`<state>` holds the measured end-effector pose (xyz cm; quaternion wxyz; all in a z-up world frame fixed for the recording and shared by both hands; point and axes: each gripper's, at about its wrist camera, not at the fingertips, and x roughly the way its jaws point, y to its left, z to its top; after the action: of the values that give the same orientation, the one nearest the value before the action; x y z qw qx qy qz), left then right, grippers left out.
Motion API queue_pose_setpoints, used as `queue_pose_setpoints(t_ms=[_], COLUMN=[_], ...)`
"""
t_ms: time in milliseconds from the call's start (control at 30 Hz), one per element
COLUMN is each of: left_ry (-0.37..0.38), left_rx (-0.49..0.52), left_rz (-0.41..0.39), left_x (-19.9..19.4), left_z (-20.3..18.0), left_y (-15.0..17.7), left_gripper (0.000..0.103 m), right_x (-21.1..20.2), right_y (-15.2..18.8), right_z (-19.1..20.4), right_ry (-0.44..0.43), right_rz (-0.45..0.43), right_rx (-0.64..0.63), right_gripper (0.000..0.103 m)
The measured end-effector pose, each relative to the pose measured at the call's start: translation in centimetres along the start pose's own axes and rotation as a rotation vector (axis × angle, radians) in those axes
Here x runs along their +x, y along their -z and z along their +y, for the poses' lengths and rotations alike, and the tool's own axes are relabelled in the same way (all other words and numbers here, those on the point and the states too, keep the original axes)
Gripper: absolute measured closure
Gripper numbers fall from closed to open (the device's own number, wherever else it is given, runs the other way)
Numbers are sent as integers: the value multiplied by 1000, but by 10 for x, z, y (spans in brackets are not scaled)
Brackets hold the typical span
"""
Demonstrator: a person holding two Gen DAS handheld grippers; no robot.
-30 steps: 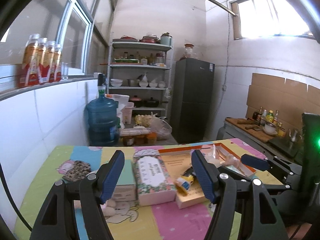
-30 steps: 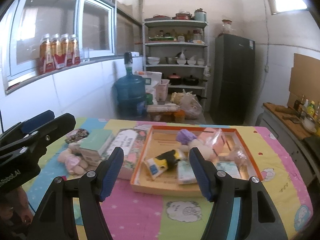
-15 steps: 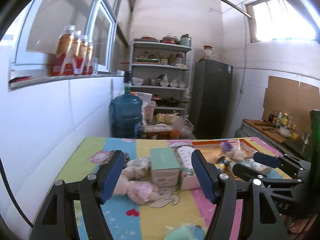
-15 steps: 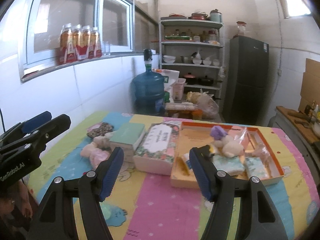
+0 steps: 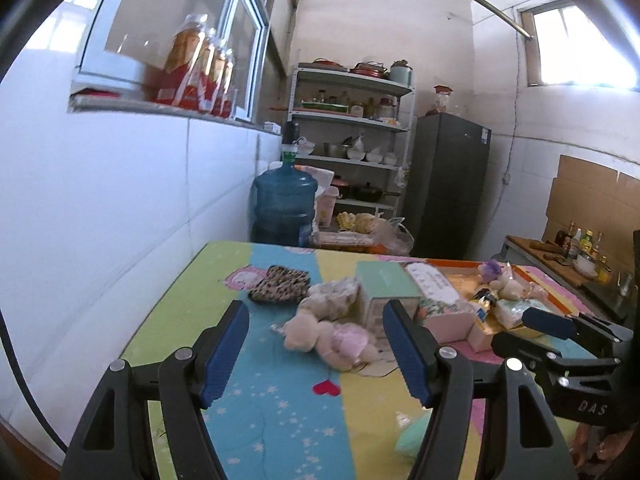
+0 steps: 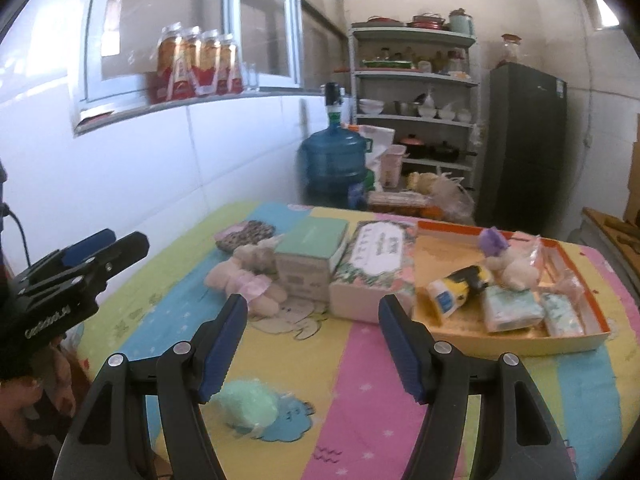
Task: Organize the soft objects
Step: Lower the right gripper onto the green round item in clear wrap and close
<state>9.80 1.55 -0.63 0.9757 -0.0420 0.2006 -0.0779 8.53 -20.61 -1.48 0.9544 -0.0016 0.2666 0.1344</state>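
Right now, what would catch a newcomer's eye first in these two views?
The bright patchwork tablecloth, with an orange-rimmed tray of small soft items at its right. Left of the tray sit a floral box and a green-topped box, with a pink plush toy beside them. Both grippers, left gripper and right gripper, hang open and empty.

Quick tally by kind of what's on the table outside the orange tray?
Plush toys: 1, pink and cream
Boxes: 2, mint-topped and floral
Leopard-print pouches: 1
Mint fluffy items: 1
Total: 5
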Motion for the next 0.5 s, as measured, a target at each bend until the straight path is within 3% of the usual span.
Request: queue_pose_setpoints(t_ms=[500], left_ry=[-37], left_rx=[-13], left_rz=[39], left_x=[2], left_z=[23], left_y=[31], left_gripper=[34], right_x=[20], right_y=[38], right_z=[21], right_ry=[-92], right_rz=[62], right_rx=[-4], right_gripper=[33])
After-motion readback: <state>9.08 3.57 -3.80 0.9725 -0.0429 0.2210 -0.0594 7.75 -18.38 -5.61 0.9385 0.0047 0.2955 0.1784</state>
